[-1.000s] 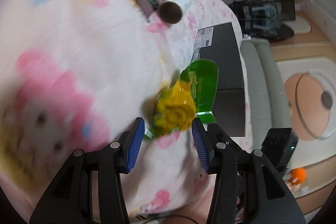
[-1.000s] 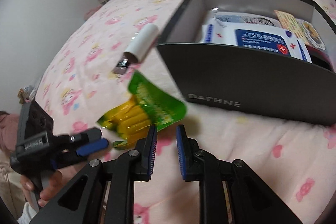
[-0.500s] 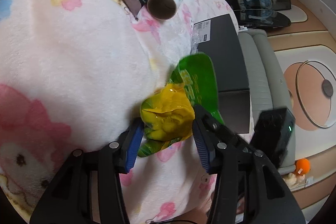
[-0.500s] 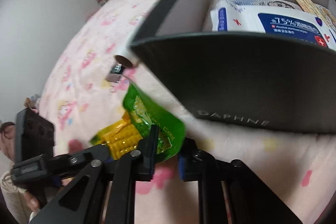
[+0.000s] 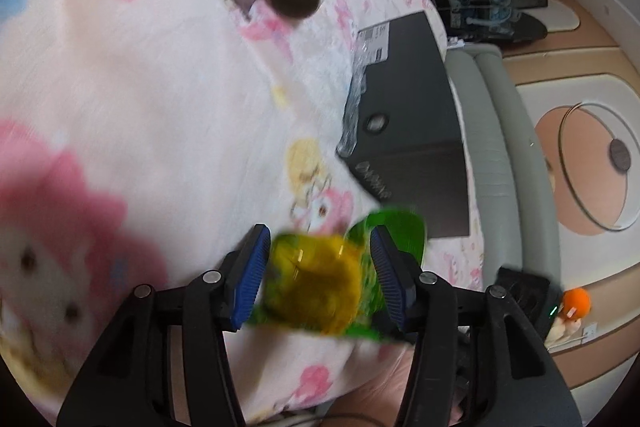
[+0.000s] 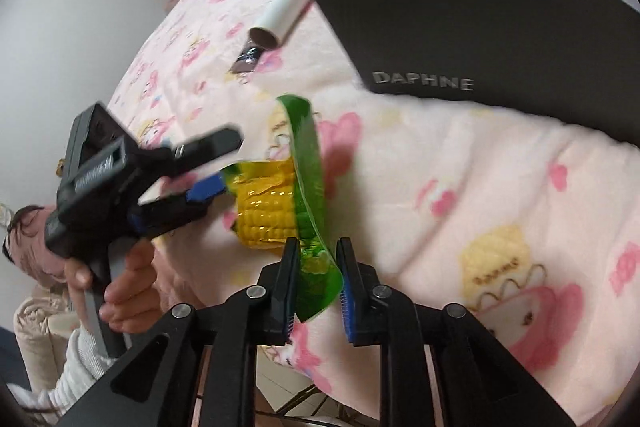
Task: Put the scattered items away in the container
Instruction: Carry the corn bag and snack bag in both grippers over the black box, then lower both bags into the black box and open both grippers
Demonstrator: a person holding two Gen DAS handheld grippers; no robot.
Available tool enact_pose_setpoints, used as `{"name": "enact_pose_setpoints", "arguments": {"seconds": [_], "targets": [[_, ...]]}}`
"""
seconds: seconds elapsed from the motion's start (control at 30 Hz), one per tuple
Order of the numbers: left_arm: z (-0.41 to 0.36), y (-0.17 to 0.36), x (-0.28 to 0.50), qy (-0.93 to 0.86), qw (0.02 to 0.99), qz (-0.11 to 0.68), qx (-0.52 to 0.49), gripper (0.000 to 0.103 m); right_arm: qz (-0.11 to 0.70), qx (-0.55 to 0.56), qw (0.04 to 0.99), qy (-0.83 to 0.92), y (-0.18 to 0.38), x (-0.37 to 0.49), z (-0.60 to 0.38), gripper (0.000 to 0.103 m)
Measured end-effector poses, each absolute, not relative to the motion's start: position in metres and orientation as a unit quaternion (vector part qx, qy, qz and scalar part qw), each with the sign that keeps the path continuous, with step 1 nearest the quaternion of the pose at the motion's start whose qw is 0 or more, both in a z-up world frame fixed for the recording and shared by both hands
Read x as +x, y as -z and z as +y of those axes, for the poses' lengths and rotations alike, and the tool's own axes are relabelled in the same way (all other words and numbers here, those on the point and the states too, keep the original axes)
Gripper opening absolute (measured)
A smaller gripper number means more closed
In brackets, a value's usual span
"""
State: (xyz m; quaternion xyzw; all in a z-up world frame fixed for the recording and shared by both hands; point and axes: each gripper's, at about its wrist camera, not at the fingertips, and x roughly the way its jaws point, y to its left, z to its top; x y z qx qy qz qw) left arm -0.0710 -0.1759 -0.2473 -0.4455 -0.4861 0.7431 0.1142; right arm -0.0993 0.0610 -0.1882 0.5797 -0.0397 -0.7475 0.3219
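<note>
Closest in, the left gripper (image 5: 318,271) has its blue-padded jaws spread on either side of the yellow end of a green-and-yellow plastic packet of corn on the cob (image 5: 316,285); whether the pads press it cannot be told through the blur. From the right wrist view, the right gripper (image 6: 318,285) has its jaws parted around the packet's green flat edge (image 6: 308,163), with a gap showing on the right-hand side. The packet sits raised over the pink cartoon-print blanket (image 6: 460,195), near the blanket's front edge. Beyond it stands the dark grey cardboard box lettered DAPHNE (image 6: 480,23), open at the top, with packets partly visible inside. Farther back, just beside the box's left corner, a white paper roll with a brown core (image 6: 278,15) lies touching a small brown foil sachet (image 6: 248,59).
</note>
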Motion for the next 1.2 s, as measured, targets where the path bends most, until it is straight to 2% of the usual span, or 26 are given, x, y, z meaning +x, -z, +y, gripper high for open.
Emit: {"name": "enact_pose_setpoints", "arguments": {"seconds": [0.2, 0.37, 0.43, 0.47, 0.5, 0.63, 0.77, 0.93, 1.07, 1.2], "targets": [[-0.164, 0.243, -0.055, -0.755, 0.123, -0.451, -0.46, 0.053, -0.037, 0.538, 0.345, 0.768, 0.173, -0.108, 0.061, 0.021], [-0.157, 0.259, -0.067, -0.742, 0.112, -0.437, -0.495, 0.056, -0.024, 0.582, 0.339, 0.739, 0.209, -0.126, 0.048, 0.02], [-0.156, 0.259, -0.066, -0.742, 0.12, -0.437, -0.494, 0.053, -0.042, 0.589, 0.331, 0.736, 0.217, -0.121, 0.051, 0.018], [-0.156, 0.256, -0.064, -0.743, 0.125, -0.437, -0.491, 0.05, -0.048, 0.588, 0.337, 0.734, 0.217, -0.118, 0.052, 0.01], [-0.154, 0.253, -0.061, -0.744, 0.137, -0.439, -0.484, 0.039, -0.052, 0.585, 0.345, 0.732, 0.213, -0.115, 0.052, 0.008], [-0.14, 0.229, -0.055, -0.764, 0.156, -0.426, -0.46, 0.034, -0.045, 0.548, 0.352, 0.758, 0.184, -0.106, 0.056, 0.008], [-0.122, 0.196, -0.052, -0.779, 0.172, -0.42, -0.431, 0.034, -0.043, 0.501, 0.353, 0.789, 0.147, -0.1, 0.069, 0.008], [-0.097, 0.142, -0.066, -0.809, 0.192, -0.382, -0.404, 0.034, -0.082, 0.46, 0.355, 0.81, 0.11, -0.102, 0.102, 0.008], [-0.075, 0.11, -0.099, -0.818, 0.22, -0.356, -0.395, 0.034, -0.108, 0.423, 0.353, 0.827, 0.084, -0.115, 0.134, 0.008], [-0.041, 0.097, -0.152, -0.82, 0.224, -0.34, -0.403, 0.034, -0.083, 0.395, 0.328, 0.854, 0.067, -0.142, 0.155, 0.008]]}}
